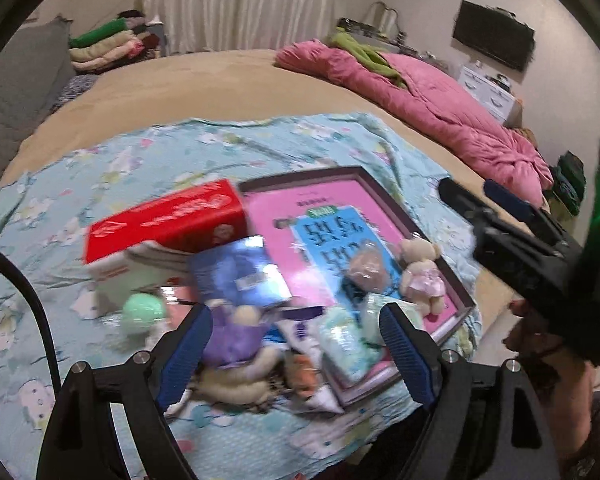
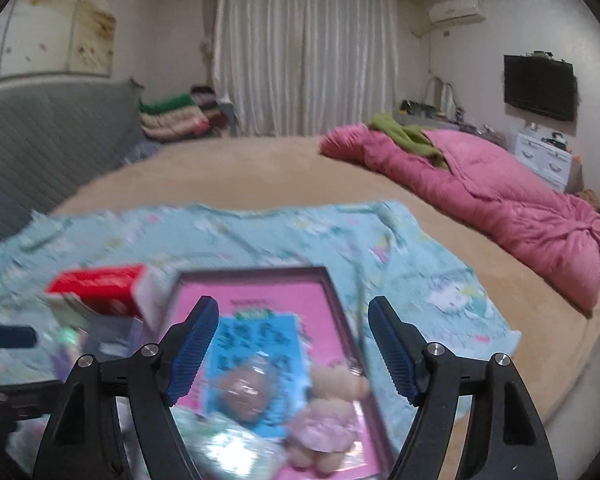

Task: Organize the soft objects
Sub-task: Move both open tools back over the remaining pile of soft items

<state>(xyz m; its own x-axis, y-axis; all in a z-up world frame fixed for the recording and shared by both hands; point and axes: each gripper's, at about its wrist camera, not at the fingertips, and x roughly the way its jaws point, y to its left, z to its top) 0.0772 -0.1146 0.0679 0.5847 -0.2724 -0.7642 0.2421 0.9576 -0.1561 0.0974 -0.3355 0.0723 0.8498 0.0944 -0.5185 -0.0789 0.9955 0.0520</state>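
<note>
On a bed (image 1: pixel 228 80), toy bear (image 2: pixel 328 412) below and between wide, empty right gripper (image 2: pixel 290 344); left gripper (image 1: pixel 296 344) likewise wide, empty.

The left gripper (image 1: pixel 296 344) pointed steeply downward, its blue-padded jaws set wide apart and gripping nothing. The right gripper (image 2: pixel 290 344) was tilted less steeply, jaws also wide apart and empty. A hand (image 1: pixel 548 344) held the right gripper.
</note>
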